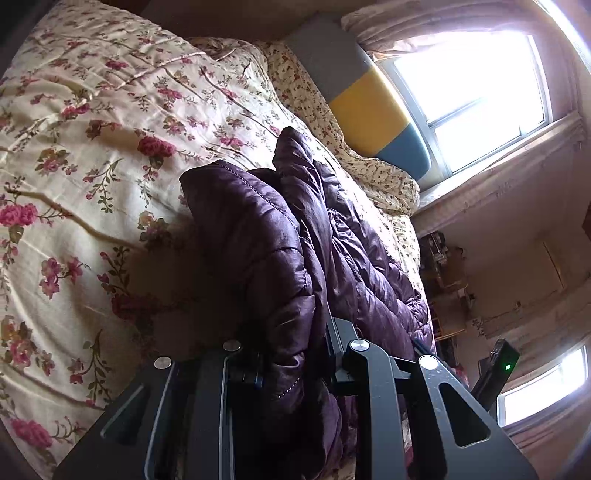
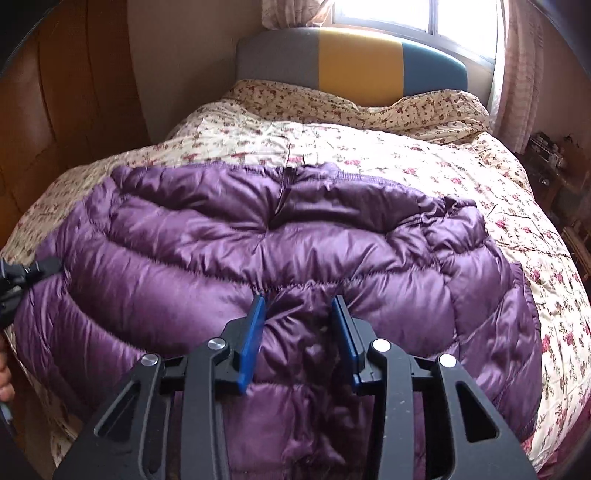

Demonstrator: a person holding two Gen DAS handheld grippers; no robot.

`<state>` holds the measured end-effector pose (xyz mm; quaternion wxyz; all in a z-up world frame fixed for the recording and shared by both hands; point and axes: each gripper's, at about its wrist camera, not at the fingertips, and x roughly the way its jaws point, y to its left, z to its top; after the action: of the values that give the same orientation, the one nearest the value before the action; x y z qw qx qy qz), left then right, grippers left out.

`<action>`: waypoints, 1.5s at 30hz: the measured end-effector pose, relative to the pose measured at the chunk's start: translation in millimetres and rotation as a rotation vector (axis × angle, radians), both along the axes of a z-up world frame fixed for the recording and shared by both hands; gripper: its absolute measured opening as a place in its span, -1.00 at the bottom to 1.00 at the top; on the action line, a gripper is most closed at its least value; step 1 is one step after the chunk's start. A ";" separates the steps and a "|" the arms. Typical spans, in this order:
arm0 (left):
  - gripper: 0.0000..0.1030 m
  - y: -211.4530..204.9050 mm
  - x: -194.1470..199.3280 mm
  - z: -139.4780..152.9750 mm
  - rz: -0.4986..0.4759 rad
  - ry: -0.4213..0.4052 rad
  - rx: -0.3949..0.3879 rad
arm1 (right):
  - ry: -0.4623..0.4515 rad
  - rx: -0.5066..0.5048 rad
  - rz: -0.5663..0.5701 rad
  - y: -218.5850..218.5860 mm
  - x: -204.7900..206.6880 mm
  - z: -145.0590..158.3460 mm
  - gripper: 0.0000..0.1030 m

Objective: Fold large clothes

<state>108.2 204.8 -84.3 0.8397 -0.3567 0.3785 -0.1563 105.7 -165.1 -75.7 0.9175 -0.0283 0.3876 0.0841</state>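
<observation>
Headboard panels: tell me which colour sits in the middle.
The yellow panel is the middle one of the headboard, flanked by the grey panel on its left and the blue panel nearest the window.

Jacket on bed, headboard behind

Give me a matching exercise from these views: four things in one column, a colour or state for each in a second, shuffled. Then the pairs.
Things:
1. puffer jacket
2. bedspread
3. headboard
4. right gripper

Colour or state:
A. grey, yellow and blue panels
B. cream with red flowers
C. shiny purple, quilted
D. blue-padded fingers pinching a fold of fabric

Pairs: 1-C, 2-B, 3-A, 4-D
</observation>
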 end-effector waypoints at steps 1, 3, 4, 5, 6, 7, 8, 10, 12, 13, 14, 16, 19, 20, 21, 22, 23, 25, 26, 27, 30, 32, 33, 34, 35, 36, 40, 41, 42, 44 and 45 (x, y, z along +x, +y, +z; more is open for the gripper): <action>-0.56 0.0 -1.4 2.2 -0.003 -0.004 0.000 | 0.005 -0.007 0.003 1.1 -0.9 -1.9 -0.27; -0.56 -1.3 -2.1 6.1 -0.008 -0.010 0.002 | 0.013 -0.026 0.007 1.4 -2.6 -7.2 -0.27; -0.56 -1.8 -3.4 9.2 -0.013 -0.016 0.002 | 0.017 -0.037 0.007 2.0 -2.7 -10.2 -0.27; -0.56 -3.3 -4.0 12.2 -0.017 -0.021 0.002 | 0.023 -0.043 0.006 2.1 -2.3 -13.5 -0.27; -0.56 -5.0 -5.0 14.6 -0.021 -0.026 0.002 | 0.025 -0.045 0.006 3.7 -3.2 -15.7 -0.27; -0.56 -6.1 -6.3 17.5 -0.026 -0.031 0.000 | 0.030 -0.049 0.007 4.0 -2.6 -19.3 -0.27; -0.56 -7.9 -7.6 21.4 -0.034 -0.038 -0.003 | 0.032 -0.054 0.008 4.2 -2.3 -22.0 -0.27; -0.56 -12.5 -8.1 29.7 -0.048 -0.054 0.003 | 0.036 -0.068 0.011 5.0 -1.4 -27.5 -0.26; -0.56 -18.4 -8.8 38.1 -0.062 -0.067 0.005 | 0.040 -0.072 0.009 4.5 0.4 -32.2 -0.26; -0.56 -22.5 -9.3 43.6 -0.074 -0.078 0.006 | 0.044 -0.075 0.009 5.0 0.5 -34.8 -0.26; -0.56 -26.4 -9.5 47.9 -0.083 -0.085 0.009 | 0.045 -0.080 0.008 5.4 1.0 -36.8 -0.26; -0.56 -33.1 -9.8 54.9 -0.096 -0.096 0.012 | 0.046 -0.087 0.006 6.0 2.1 -40.0 -0.26; -0.56 -46.6 -7.4 65.4 -0.123 -0.116 0.015 | 0.042 -0.092 0.005 7.0 3.1 -45.7 -0.26; -0.56 -53.4 -6.1 69.7 -0.135 -0.122 0.017 | 0.039 -0.088 0.005 6.3 3.5 -47.5 -0.26; -0.56 -56.7 -5.0 71.7 -0.142 -0.125 0.018 | 0.037 -0.084 0.006 6.0 4.2 -48.4 -0.26; -0.56 -62.2 -3.9 75.1 -0.152 -0.130 0.018 | 0.033 -0.084 0.009 5.0 4.6 -49.7 -0.26; -0.56 -70.7 -1.4 80.1 -0.167 -0.137 0.019 | 0.030 -0.084 0.011 4.4 4.2 -50.3 -0.26; -0.56 -84.5 1.5 87.9 -0.187 -0.149 0.025 | 0.028 -0.074 0.014 1.6 4.1 -49.6 -0.26; -0.56 -92.1 3.0 91.6 -0.198 -0.157 0.032 | 0.030 -0.074 0.017 0.8 4.4 -48.3 -0.26; -0.56 -98.7 4.7 94.7 -0.206 -0.161 0.038 | 0.030 -0.071 0.022 -0.7 4.7 -46.8 -0.26; -0.56 -119.6 12.0 102.1 -0.233 -0.170 0.051 | 0.038 -0.052 0.037 -6.9 3.4 -41.0 -0.26; -0.56 -131.4 18.2 106.4 -0.249 -0.177 0.057 | 0.052 -0.027 0.041 -15.0 2.1 -33.9 -0.25; -0.56 -137.9 21.3 108.7 -0.257 -0.180 0.056 | 0.055 -0.017 0.042 -18.5 1.3 -30.3 -0.20; -0.56 -145.3 24.7 110.9 -0.267 -0.184 0.056 | 0.054 -0.004 0.037 -24.5 -1.7 -25.3 -0.12; -0.56 -152.1 27.5 112.6 -0.279 -0.188 0.060 | 0.048 0.008 0.029 -31.0 -5.6 -20.0 -0.08; -0.56 -158.5 30.3 114.1 -0.287 -0.192 0.062 | 0.041 0.012 0.023 -35.6 -9.0 -15.6 -0.03; -0.56 -186.2 41.9 115.7 -0.334 -0.190 0.063 | -0.002 0.011 -0.031 -66.4 -28.6 7.0 0.18; -0.56 -195.6 44.9 115.3 -0.349 -0.189 0.067 | -0.010 0.007 -0.047 -73.6 -32.9 11.1 0.20; -0.56 -204.9 47.8 114.3 -0.363 -0.184 0.067 | -0.013 0.006 -0.061 -80.1 -36.4 14.1 0.23; -0.56 -222.3 52.9 112.2 -0.388 -0.175 0.071 | -0.016 -0.007 -0.108 -98.7 -43.4 20.9 0.23; -0.56 -230.1 54.6 110.5 -0.395 -0.168 0.075 | -0.014 -0.018 -0.138 -109.8 -47.8 23.5 0.25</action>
<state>162.8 -25.3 26.2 0.8339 -0.2298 0.3755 -0.3328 57.9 -274.9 -52.2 0.9235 -0.0106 0.3830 0.0172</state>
